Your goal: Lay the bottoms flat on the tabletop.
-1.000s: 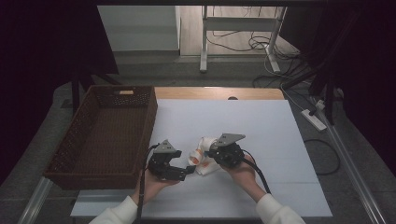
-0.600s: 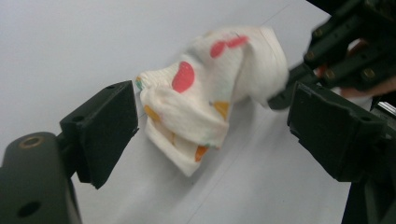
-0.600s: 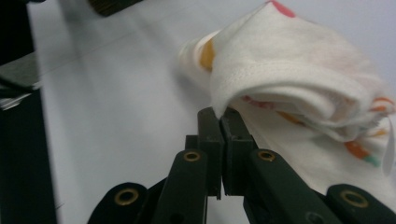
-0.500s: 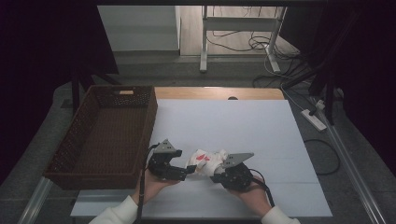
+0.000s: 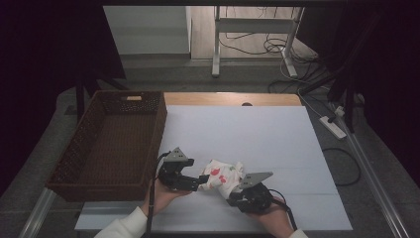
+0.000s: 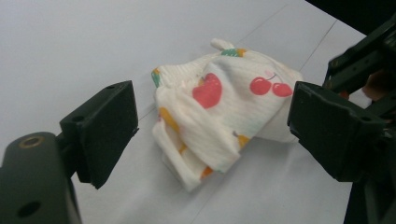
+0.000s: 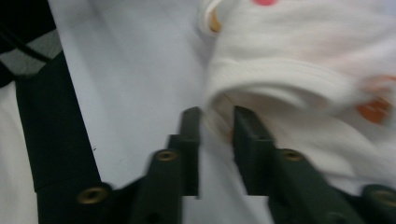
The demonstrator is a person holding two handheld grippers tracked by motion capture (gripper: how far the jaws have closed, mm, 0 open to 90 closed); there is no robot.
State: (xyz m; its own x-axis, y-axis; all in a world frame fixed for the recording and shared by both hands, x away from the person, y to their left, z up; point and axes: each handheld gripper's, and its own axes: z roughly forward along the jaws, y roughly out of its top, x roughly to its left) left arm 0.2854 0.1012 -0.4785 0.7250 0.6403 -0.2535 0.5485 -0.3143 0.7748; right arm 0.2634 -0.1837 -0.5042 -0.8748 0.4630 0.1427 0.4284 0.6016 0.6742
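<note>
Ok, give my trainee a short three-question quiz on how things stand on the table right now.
1. True or false: the white fruit-print garment lies inside the brown wicker basket.
2. Which describes the left gripper? A) shut on the garment B) jaws wide apart with the garment lying ahead between them C) reaching into the basket
3. Fill in: the right gripper has a fold of the ___ between its jaws.

Key
1. False: it lies bunched on the white table cover, right of the basket.
2. B.
3. Garment. Those jaws have just been opening, with a gap showing, so it is not clamped.
</note>
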